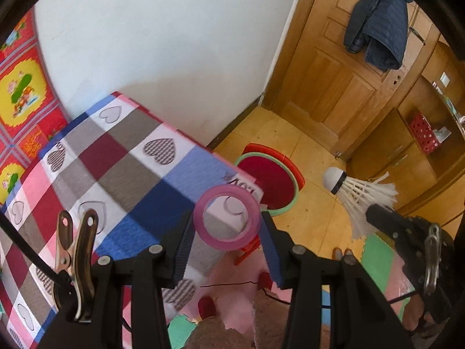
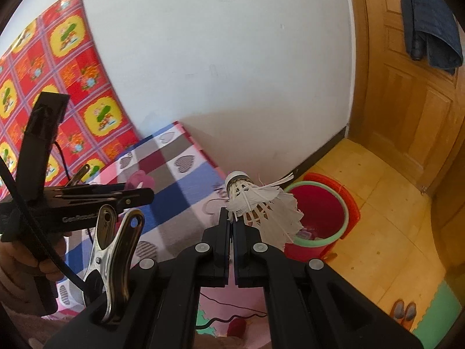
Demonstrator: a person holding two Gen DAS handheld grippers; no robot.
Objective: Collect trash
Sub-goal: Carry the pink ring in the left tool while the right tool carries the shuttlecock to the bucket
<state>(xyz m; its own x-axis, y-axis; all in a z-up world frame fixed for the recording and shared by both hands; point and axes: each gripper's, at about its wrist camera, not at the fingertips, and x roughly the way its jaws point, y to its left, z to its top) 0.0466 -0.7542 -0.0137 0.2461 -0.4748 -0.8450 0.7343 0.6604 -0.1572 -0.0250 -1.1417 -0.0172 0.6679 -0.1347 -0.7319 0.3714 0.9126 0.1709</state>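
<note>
Beside a white wall, a worktop [image 1: 122, 171] covered with a checked cloth of red, blue, grey and white squares with heart prints fills the nine o'clock side of both wrist views. At the centre of the left wrist view, the left hand-held gripper [image 1: 228, 226] holds a roll of pink tape [image 1: 227, 217] clamped between its two blue-padded fingers [image 1: 183, 250], the roll's open ring facing the camera, over the worktop's corner. Past that corner, toward two o'clock from the tape, a red bucket with a green rim [image 1: 271, 180] stands on the yellow floor [image 1: 314, 212]. At three o'clock in the same view, the right hand-held gripper [image 1: 375, 212] carries a white feather shuttlecock [image 1: 357, 192], cork end pointing toward eleven o'clock. From the right wrist view, that gripper's fingers are pressed together on the shuttlecock's feathers, and the bucket lies just beyond at three o'clock, with a few small items lying inside it. Toward one o'clock, a wooden door [image 1: 334, 87] has a dark blue jacket [image 1: 377, 26] hanging on it. At nine o'clock in the right wrist view, a hand [image 2: 26, 264] grips the left tool's handle. Behind the worktop hangs a red and yellow patterned sheet [image 2: 66, 67].
</note>
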